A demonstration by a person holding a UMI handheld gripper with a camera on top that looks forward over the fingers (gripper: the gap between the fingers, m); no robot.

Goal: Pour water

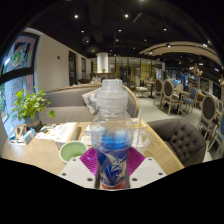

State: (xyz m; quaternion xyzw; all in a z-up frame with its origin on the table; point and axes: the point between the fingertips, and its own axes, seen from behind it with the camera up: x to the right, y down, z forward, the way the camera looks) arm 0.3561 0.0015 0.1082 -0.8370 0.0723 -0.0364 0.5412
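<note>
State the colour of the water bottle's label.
Blue, on the water bottle held in the claw; gripper view.

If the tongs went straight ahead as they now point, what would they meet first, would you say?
The tongs already hold the water bottle; beyond it, likely the clear glass just behind, though depth is uncertain.

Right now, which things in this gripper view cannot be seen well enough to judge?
- Water level in the bottle: too blurred to read.
- Finger contact: the bottle hides the pads, so the gripper grip is unclear.
- Cup: contents not visible.
- Glass: partly hidden behind the bottle.
- Items on the table beside the plant: too small.
</note>
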